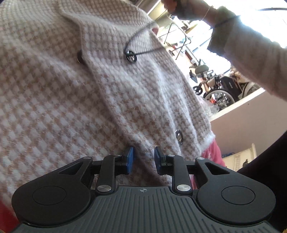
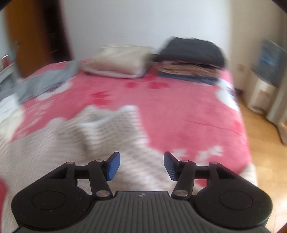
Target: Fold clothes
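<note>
The fluffy beige-and-white checked knit cardigan (image 1: 89, 93) with dark round buttons (image 1: 131, 56) fills most of the left wrist view, lying on the bed's pink blanket with red and white pattern (image 2: 179, 111). The left tongs (image 1: 143, 158) hang just over the cardigan's front near its hem, the blue pads (image 1: 129, 159) a small gap apart with only a ridge of knit showing between them and no clear pinch on it. A silver button (image 1: 179, 137) sits just beyond the right-side pad. Above, a hand (image 1: 181, 9) in a pale fuzzy sleeve (image 1: 251, 53) reaches across the upper right. In the blurred right wrist view, the right tongs (image 2: 141, 165) are spread wide and hold nothing, poised above the cardigan's edge where it meets the blanket. At the far end of the bed lie a folded cream garment (image 2: 122, 61) and, beside it, a stack of folded clothes topped by a dark one (image 2: 192, 53); crumpled grey cloth (image 2: 48, 80) lies at the left.
</note>
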Demonstrator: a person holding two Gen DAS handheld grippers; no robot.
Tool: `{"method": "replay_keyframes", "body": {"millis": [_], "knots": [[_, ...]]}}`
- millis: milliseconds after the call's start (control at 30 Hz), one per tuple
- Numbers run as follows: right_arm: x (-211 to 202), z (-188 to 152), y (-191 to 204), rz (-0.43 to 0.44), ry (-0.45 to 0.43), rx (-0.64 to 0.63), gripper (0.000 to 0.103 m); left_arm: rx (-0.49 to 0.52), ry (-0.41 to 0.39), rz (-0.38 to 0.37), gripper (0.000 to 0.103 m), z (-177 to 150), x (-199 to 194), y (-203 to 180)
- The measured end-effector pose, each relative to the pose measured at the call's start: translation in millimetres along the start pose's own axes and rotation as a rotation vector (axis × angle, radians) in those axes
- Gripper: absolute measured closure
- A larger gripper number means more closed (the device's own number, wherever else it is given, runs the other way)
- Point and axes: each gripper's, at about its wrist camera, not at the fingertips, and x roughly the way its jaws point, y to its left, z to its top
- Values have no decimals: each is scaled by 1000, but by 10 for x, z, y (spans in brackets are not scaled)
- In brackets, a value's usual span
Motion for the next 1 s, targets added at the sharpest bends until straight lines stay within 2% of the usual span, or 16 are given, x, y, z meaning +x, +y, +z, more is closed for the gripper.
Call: {"method": "replay_keyframes", "body": {"millis": [33, 167, 233, 300, 367, 433, 533, 600, 667, 767, 867, 967, 1000], "knots": [[29, -16, -111, -27, 3, 36, 46, -6, -10, -4, 79, 28, -55, 12], [46, -195, -522, -132, -6, 121, 47, 9, -101, 43, 79, 508, -361, 18], [12, -283, -731, -153, -25, 203, 47, 28, -158, 90, 75, 877, -471, 33], [-29, -363, -925, -160, -50, 288, 46, 56, -218, 177, 66, 1330, -465, 43], [-68, -437, -1106, -161, -76, 367, 42, 112, -275, 275, 61, 1801, -398, 49], [-103, -509, -1279, -158, -100, 436, 41, 214, -285, 378, 53, 2280, -175, 21], [-100, -557, -1420, -152, -86, 400, 39, 391, -254, 470, 52, 2892, 291, -45], [-156, -565, -1477, -108, -105, 345, 38, 552, -173, 518, 50, 3124, 690, -80], [-170, -517, -1473, -61, -113, 251, 36, 652, -71, 538, 50, 3258, 1046, -128], [-87, -386, -1375, 4, -96, 69, 30, 716, 62, 513, 50, 3311, 1374, -112], [176, -239, -1278, 37, -16, -57, 30, 792, 155, 558, 50, 3268, 1671, -43], [392, -191, -1287, 70, 66, -72, 35, 854, 190, 589, 52, 3193, 1855, -4], [429, -215, -1294, 73, 106, -84, 42, 859, 182, 586, 60, 3179, 1871, 1]]}}
